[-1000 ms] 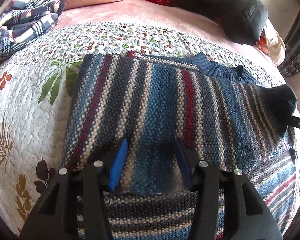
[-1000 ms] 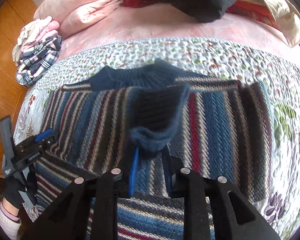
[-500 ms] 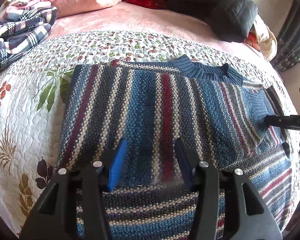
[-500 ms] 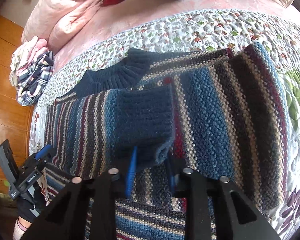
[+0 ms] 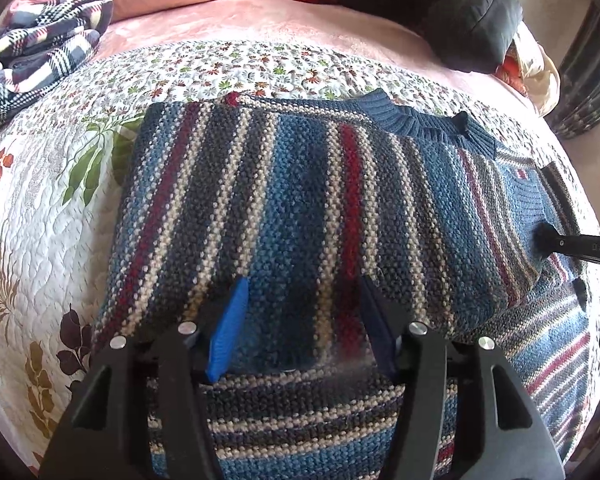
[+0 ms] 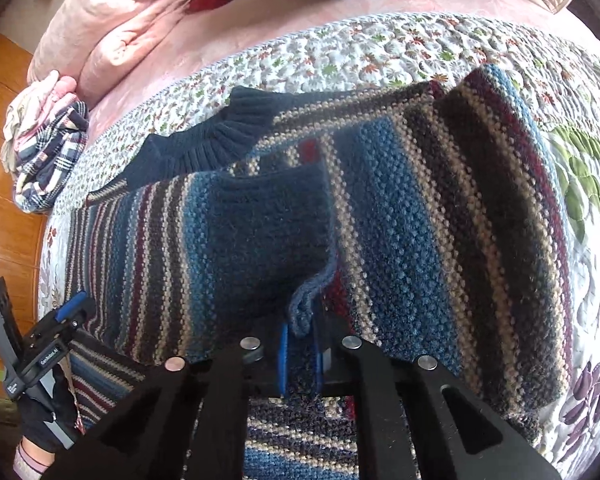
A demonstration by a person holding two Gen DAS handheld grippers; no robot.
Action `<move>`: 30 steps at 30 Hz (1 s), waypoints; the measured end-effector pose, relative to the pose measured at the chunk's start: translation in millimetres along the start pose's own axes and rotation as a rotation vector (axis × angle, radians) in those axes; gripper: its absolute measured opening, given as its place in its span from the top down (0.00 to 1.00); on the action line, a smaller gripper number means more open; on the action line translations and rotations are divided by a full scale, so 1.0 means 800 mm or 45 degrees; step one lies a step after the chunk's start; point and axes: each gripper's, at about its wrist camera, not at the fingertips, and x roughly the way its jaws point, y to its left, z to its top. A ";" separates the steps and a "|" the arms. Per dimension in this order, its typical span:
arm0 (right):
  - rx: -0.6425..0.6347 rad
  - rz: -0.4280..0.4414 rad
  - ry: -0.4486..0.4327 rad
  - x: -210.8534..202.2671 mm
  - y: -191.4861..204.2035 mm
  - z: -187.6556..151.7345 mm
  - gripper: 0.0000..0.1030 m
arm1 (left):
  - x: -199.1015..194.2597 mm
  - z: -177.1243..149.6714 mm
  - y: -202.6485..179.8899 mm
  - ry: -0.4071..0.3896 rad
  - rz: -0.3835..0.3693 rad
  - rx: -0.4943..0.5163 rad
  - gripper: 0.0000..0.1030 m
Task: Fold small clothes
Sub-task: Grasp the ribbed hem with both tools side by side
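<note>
Between the blue pads of the right tool (image 6: 300, 360), the navy ribbed cuff (image 6: 272, 224) of a striped knit sweater (image 5: 300, 208) is pinched tight, its sleeve folded across the sweater's body. At the sweater's lower part, the left tool (image 5: 300, 320) hovers with its fingers spread wide and nothing between them. Beneath the sweater lies a floral quilt (image 5: 44, 200) on the bed, with a plaid garment (image 5: 40, 48) and pink bedding (image 6: 112, 28) farther off.
</note>
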 end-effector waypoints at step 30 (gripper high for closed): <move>0.138 -0.058 0.076 -0.174 -0.076 -0.422 0.54 | -0.194 -0.359 0.066 0.332 -0.016 -0.149 0.37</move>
